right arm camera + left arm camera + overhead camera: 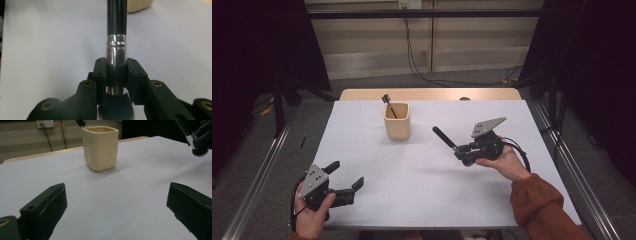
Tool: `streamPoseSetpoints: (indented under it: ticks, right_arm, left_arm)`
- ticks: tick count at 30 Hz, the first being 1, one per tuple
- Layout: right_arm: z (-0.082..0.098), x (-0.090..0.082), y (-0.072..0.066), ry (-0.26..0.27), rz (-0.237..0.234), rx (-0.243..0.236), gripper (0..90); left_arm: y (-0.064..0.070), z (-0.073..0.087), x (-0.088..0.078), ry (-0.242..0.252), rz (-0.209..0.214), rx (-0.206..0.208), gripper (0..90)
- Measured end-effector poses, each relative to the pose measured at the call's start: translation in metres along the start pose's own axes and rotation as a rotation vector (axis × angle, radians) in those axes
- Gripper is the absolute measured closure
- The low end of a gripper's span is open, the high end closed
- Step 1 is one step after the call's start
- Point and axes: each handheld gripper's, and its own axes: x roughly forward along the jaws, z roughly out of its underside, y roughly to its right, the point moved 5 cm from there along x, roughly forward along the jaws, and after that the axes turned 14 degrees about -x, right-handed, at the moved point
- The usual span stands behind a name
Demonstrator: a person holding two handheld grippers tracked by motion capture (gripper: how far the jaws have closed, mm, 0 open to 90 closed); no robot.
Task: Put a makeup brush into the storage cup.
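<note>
White table, cup (397, 121) near its far edge: the right gripper (458, 149) clamps a brush (445, 137) by the ferrule above the middle, handle toward the cup; keep that grip, tip handle down over the mouth, left gripper (346, 176) wide

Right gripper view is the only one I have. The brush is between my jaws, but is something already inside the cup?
Observer: Yes. In the high view the cup holds one thin dark tool, which leans over its far-left rim.
Operator: And the other hand-held gripper, is it free?
Observer: The left hand-held gripper is open with nothing between its jaws, low at the left of the high view and well apart from the cup.
</note>
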Motion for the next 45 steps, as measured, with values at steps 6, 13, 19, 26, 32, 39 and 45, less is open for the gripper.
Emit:
streamPoseSetpoints:
  ticks: [6, 13, 19, 26, 32, 39, 45]
  right_arm:
    - [-0.009, 0.004, -0.013, -0.008, -0.046, -0.037, 71.7]
    - [-0.018, 0.012, -0.028, -0.019, -0.086, -0.083, 71.7]
    - [-0.028, 0.021, -0.04, -0.035, -0.127, -0.12, 71.8]
    - [-0.033, 0.028, -0.051, -0.065, -0.174, -0.164, 71.8]
    - [-0.035, 0.031, -0.054, -0.101, -0.207, -0.195, 71.7]
    - [-0.037, 0.032, -0.052, -0.138, -0.217, -0.202, 71.8]
    - [-0.036, 0.034, -0.051, -0.18, -0.247, -0.216, 71.7]
  left_arm:
    - [0.007, -0.002, 0.001, -0.009, 0.044, 0.039, 3.0]
    - [0.015, -0.001, 0.004, -0.023, 0.079, 0.055, 3.0]
    - [0.02, -0.001, 0.006, -0.032, 0.093, 0.051, 3.0]
    - [0.025, -0.003, 0.01, -0.036, 0.111, 0.062, 3.0]
    - [0.034, -0.003, 0.015, -0.056, 0.156, 0.071, 2.8]
    - [0.043, -0.009, 0.022, -0.095, 0.196, 0.097, 2.7]
    - [0.051, -0.018, 0.028, -0.12, 0.221, 0.128, 2.6]
